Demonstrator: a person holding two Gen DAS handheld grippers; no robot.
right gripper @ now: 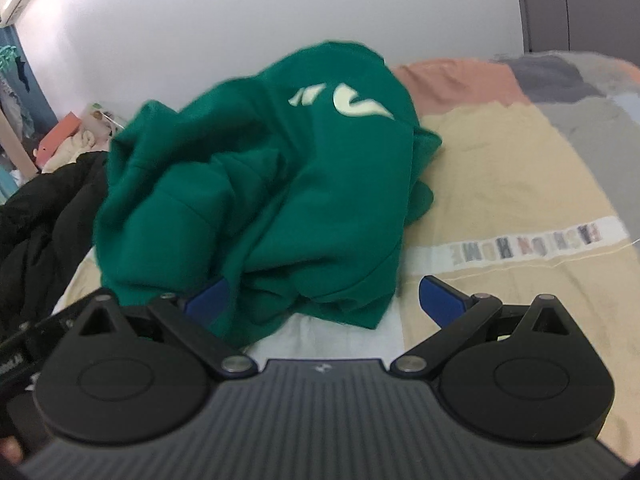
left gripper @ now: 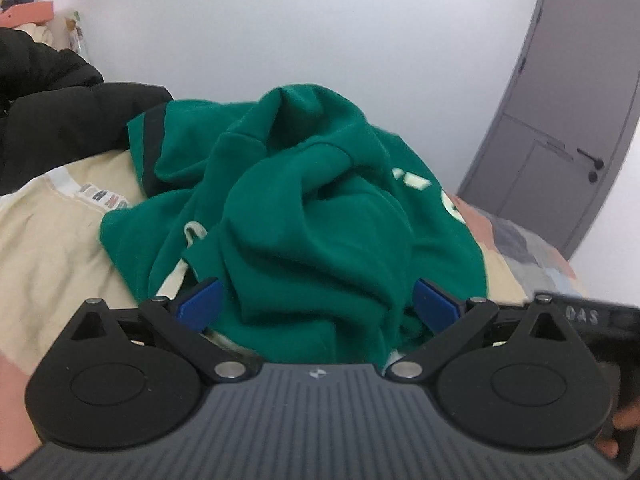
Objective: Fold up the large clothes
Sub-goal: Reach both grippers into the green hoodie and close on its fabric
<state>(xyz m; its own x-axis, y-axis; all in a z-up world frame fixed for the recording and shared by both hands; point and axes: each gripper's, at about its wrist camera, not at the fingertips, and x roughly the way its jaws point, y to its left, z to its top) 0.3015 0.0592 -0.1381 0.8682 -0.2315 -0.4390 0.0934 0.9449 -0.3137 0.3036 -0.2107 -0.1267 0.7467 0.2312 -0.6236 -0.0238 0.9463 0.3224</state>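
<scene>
Left fingers (left gripper: 200,300): spread wide, gripping nothing.
Right fingers (right gripper: 442,300): spread wide, gripping nothing.
Hoodie (left gripper: 312,208): crumpled, bunched between the left pair; overlaps the right pair's left fingertip.
Bed (right gripper: 500,184): beneath.

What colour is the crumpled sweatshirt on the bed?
Green, with pale cream printed markings; the sweatshirt shows best in the right wrist view.

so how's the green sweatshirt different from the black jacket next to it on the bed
The green sweatshirt is heaped in the middle of the bed, right before both open grippers; the black jacket lies off to the side. The sweatshirt carries pale printed shapes; the jacket looks plain and puffy. Both are crumpled and unfolded.
</scene>
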